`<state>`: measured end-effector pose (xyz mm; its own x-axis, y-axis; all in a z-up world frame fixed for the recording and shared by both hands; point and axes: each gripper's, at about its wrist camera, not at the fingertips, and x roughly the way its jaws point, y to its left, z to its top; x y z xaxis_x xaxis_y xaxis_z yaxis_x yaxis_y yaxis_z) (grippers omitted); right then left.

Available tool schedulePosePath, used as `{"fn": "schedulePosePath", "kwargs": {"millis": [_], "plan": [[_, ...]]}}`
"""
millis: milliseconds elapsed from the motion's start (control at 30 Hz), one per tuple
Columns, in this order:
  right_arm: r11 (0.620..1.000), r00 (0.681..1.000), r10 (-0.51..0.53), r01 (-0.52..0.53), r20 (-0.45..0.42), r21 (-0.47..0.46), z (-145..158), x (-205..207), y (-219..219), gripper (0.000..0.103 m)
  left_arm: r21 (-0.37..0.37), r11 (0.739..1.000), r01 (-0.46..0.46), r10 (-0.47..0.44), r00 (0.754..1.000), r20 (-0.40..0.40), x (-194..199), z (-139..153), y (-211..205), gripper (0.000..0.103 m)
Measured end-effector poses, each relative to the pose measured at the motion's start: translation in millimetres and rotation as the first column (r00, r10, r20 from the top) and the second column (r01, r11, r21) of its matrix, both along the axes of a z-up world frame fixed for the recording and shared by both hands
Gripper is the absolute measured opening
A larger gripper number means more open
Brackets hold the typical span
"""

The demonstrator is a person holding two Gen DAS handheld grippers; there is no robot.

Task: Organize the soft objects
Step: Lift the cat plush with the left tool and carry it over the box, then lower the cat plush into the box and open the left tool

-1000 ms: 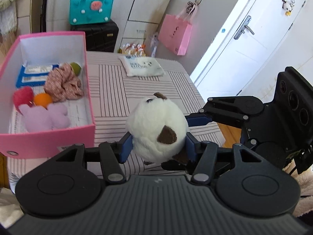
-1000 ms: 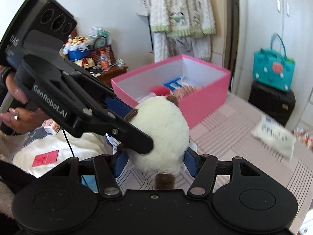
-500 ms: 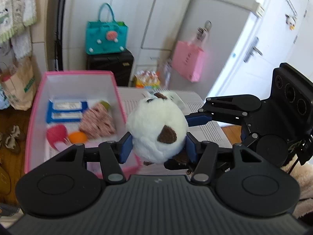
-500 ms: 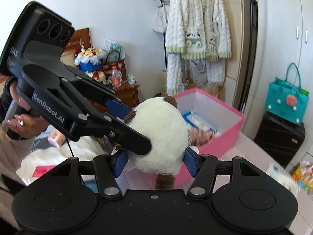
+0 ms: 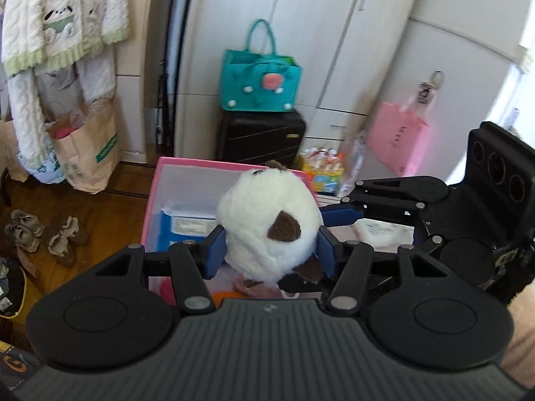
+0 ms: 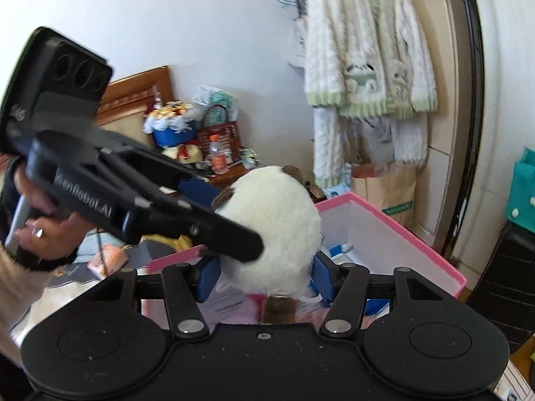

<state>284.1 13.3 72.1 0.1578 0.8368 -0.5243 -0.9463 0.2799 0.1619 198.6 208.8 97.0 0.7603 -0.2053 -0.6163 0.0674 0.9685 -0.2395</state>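
A round white plush toy (image 5: 271, 227) with brown ears hangs over the open pink box (image 5: 200, 164). My left gripper (image 5: 271, 255) is shut on it, one blue pad pressing on each side. My right gripper (image 6: 265, 279) grips the same plush toy (image 6: 277, 220) crosswise, and its jaws are closing on it with the pads against the fur. In the left wrist view a right gripper finger (image 5: 341, 215) reaches in from the right. In the right wrist view a left gripper finger (image 6: 200, 230) crosses from the left, held by a hand (image 6: 43, 230). The pink box (image 6: 418, 230) holds a blue-and-white packet (image 5: 187, 224).
A teal bag (image 5: 260, 83) sits on a black suitcase (image 5: 260, 140) behind the box. A pink bag (image 5: 398, 140) hangs on the wardrobe. A white cardigan (image 6: 367, 50) and a paper bag (image 5: 87, 147) are at the left, with shoes (image 5: 40, 234) on the floor.
Both grippers have carried the plush toy leftward together, from above the striped table to above the pink box. The box now lies right under the toy.
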Motion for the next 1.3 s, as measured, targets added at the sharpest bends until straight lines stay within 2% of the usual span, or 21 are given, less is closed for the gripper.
{"fn": "schedulePosePath", "kwargs": {"millis": [167, 300, 467, 633, 733, 800, 1000, 1200, 1300], "plan": [[0.996, 0.998, -0.048, 0.045, -0.036, -0.071, -16, 30, 32, 0.062, 0.061, 0.998, -0.030, 0.032, 0.999, -0.028, 35, -18, 9, 0.055], [0.991, 0.993, -0.073, 0.062, -0.093, -0.121, -30, 50, 40, 0.061, 0.073, 0.997, -0.040, 0.045, 0.997, -0.066, 54, -30, 14, 0.055], [0.980, 0.993, -0.088, 0.072, -0.080, -0.188, -44, 58, 48, 0.061, 0.086, 0.995, -0.051, 0.061, 0.991, -0.119, 70, -43, 15, 0.055], [0.972, 0.993, -0.103, 0.087, -0.060, -0.220, -50, 64, 51, 0.065, 0.092, 0.992, -0.086, 0.097, 0.988, -0.123, 73, -49, 15, 0.055], [0.969, 0.993, -0.119, 0.112, -0.020, -0.219, -46, 61, 44, 0.065, 0.106, 0.989, -0.107, 0.119, 0.987, -0.106, 70, -48, 14, 0.055], [0.969, 0.991, -0.135, 0.131, -0.009, -0.210, -43, 59, 38, 0.065, 0.111, 0.990, -0.082, 0.090, 0.993, -0.070, 63, -43, 10, 0.053], [0.965, 0.985, -0.171, 0.169, 0.008, -0.201, -34, 44, 19, 0.065, 0.214, 0.974, -0.080, 0.076, 0.997, 0.030, 40, -20, -10, 0.053], [0.968, 0.982, -0.188, 0.182, -0.019, -0.170, -18, 21, -4, 0.065, 0.224, 0.971, -0.080, 0.080, 0.997, 0.007, 18, -3, -19, 0.053], [0.965, 0.979, -0.203, 0.204, 0.024, -0.167, -7, 5, -14, 0.065, 0.214, 0.973, -0.083, 0.081, 0.997, 0.018, 2, 6, -20, 0.054]]}}
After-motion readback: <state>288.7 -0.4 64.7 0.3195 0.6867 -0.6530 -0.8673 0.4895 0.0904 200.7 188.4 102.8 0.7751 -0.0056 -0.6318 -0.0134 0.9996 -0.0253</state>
